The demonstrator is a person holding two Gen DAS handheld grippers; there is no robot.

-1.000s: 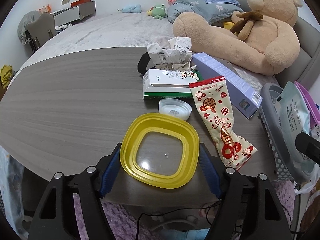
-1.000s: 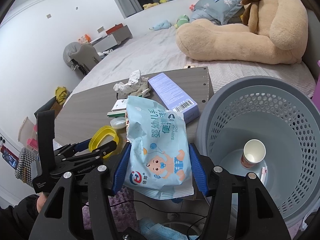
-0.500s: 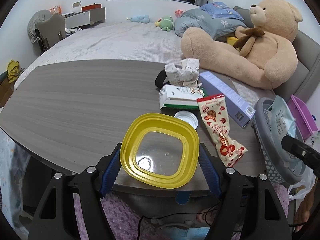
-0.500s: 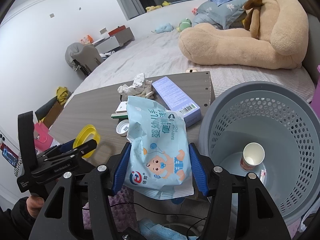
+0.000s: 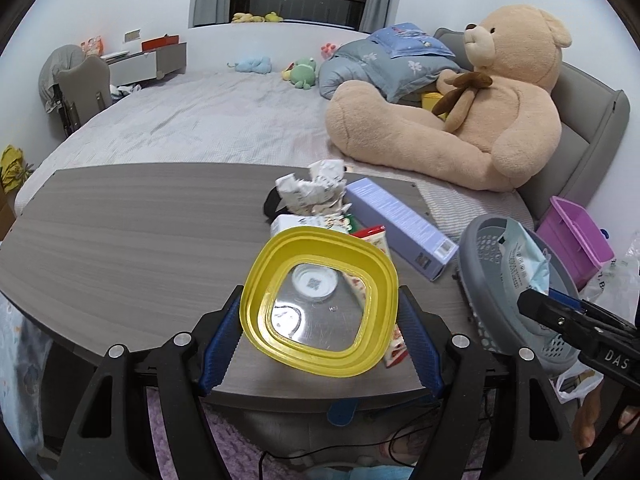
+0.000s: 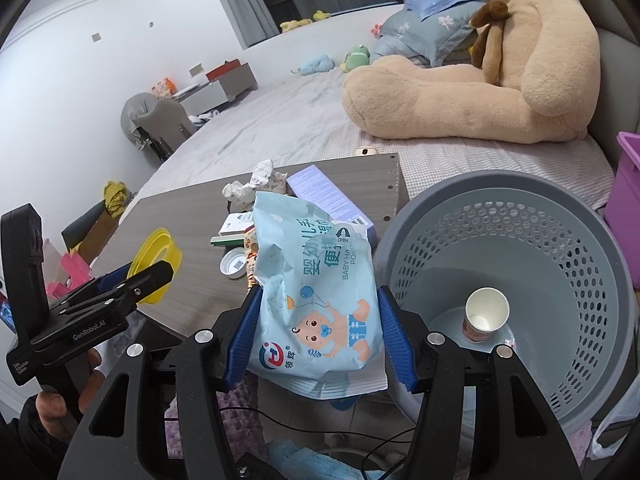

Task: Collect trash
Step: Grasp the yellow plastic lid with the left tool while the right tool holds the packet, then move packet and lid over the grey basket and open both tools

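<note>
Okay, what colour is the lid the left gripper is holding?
Yellow rim with a clear centre; the lid in the left gripper shows best in the left wrist view.

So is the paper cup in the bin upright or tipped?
Tipped: the paper cup leans on the bin floor, its open mouth facing the camera.

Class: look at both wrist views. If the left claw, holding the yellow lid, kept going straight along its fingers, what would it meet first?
Probably the white cap on the table, seen through the yellow lid in the left claw; the red snack wrapper lies just beside. Depth is uncertain.
</note>
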